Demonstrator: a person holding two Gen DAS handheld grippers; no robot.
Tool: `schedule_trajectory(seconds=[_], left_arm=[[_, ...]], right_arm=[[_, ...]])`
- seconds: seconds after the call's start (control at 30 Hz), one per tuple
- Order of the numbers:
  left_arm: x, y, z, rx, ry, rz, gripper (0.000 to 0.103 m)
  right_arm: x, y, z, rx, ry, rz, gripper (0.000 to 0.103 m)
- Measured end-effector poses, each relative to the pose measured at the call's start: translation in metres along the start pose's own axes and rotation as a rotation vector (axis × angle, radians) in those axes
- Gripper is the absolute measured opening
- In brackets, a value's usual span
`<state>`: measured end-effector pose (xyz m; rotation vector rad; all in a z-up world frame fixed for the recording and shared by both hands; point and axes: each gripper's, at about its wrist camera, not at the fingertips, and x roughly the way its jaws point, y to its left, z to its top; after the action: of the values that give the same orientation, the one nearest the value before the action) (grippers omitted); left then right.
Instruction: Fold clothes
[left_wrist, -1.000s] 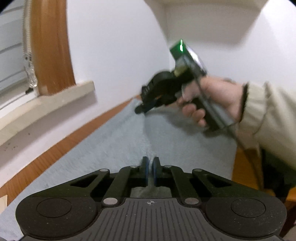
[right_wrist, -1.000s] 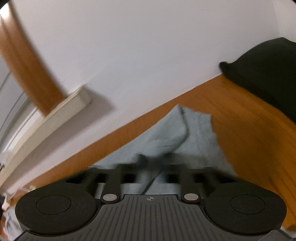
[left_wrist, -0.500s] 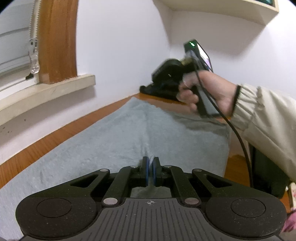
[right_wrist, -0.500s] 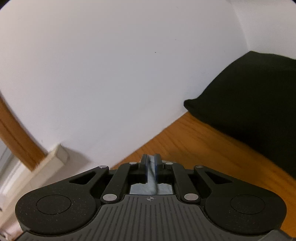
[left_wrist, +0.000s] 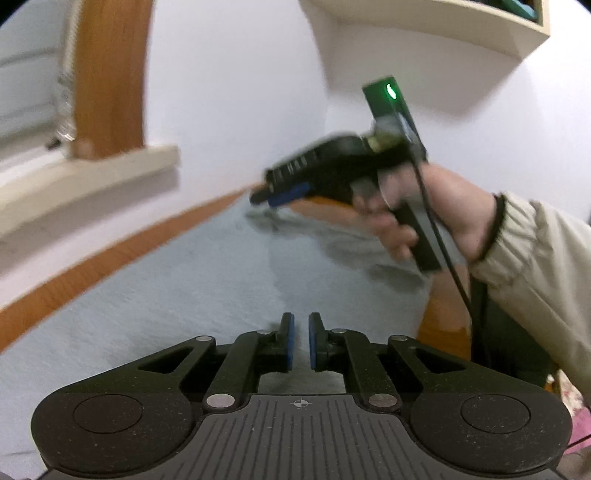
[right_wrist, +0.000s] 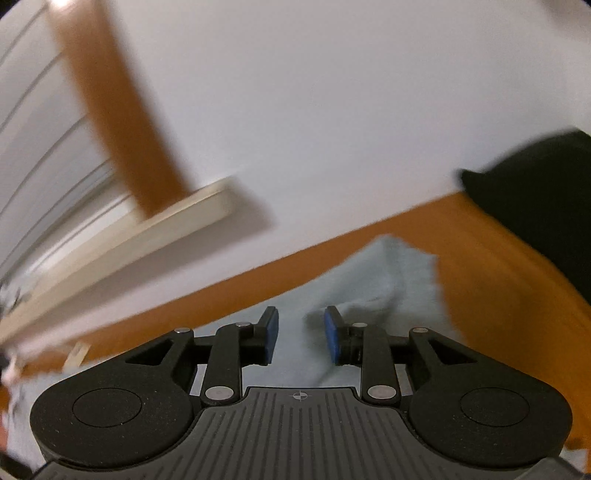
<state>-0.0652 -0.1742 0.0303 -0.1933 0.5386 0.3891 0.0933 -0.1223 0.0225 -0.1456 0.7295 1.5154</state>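
Pale blue-grey cloth (left_wrist: 177, 295), towel-like in texture, spread flat along a wooden tabletop (right_wrist: 491, 280) beside a white wall (left_wrist: 229, 92); far corner rumpled and lifted off the wood. Left gripper (left_wrist: 299, 341) low over the near part, blue pads (left_wrist: 290, 341) slightly parted, nothing between them. Right gripper (right_wrist: 301, 339) above the rumpled far corner, pads spread wider, empty. Held in a hand (left_wrist: 424, 210) with a beige sleeve (left_wrist: 535, 266). Black fabric heap (right_wrist: 535, 210) at the table's far end. Window sill (left_wrist: 85, 184) left.
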Motion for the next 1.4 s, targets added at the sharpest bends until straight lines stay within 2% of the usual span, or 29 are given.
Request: schedule_trajectory(seconds=[0.03,0.1,0.13,0.23,0.3,0.37,0.47,0.5,0.53,0.57,0.67,0.77,0.83,0.9,1.4], left_arm=[[-0.007,0.006,0.001,-0.006,-0.006,0.015,0.010],[-0.022,0.024,-0.001,-0.029,-0.016,0.062,0.022],[-0.028,0.034,-0.003,-0.043,-0.017,0.091,0.025],[-0.049,0.064,-0.008,-0.086,-0.019,0.176,0.027],[-0.062,0.084,-0.012,-0.114,-0.021,0.233,0.036],[-0.073,0.103,-0.017,-0.141,-0.017,0.282,0.038],[-0.088,0.124,-0.024,-0.184,-0.006,0.331,0.040],[-0.092,0.128,-0.026,-0.196,0.000,0.340,0.048],[-0.096,0.131,-0.029,-0.206,0.005,0.347,0.053],[-0.097,0.133,-0.030,-0.212,0.010,0.353,0.057],[-0.095,0.137,-0.035,-0.224,0.034,0.358,0.060],[-0.088,0.131,-0.041,-0.231,0.050,0.347,0.068],[-0.084,0.131,-0.049,-0.239,0.073,0.354,0.068],[-0.083,0.132,-0.053,-0.242,0.074,0.355,0.068],[-0.080,0.128,-0.060,-0.224,0.058,0.368,0.071]], right_arm=[[0.000,0.012,-0.003,-0.036,0.004,0.019,0.029],[-0.001,0.035,-0.013,-0.111,0.014,0.055,0.034],[-0.002,0.047,-0.019,-0.151,0.018,0.069,0.035],[-0.006,0.077,-0.040,-0.261,0.031,0.105,0.036],[-0.011,0.092,-0.053,-0.322,0.047,0.126,0.036],[-0.017,0.102,-0.064,-0.383,0.061,0.144,0.036],[-0.027,0.108,-0.083,-0.485,0.079,0.138,0.039],[-0.027,0.110,-0.089,-0.520,0.085,0.122,0.045],[-0.025,0.110,-0.093,-0.542,0.089,0.102,0.047],[-0.024,0.108,-0.096,-0.546,0.086,0.103,0.048],[-0.023,0.102,-0.095,-0.514,0.077,0.116,0.055],[-0.024,0.105,-0.095,-0.512,0.075,0.104,0.056],[-0.030,0.107,-0.096,-0.516,0.066,0.102,0.058],[-0.033,0.105,-0.098,-0.521,0.068,0.108,0.069],[-0.028,0.094,-0.104,-0.473,0.096,0.097,0.083]])
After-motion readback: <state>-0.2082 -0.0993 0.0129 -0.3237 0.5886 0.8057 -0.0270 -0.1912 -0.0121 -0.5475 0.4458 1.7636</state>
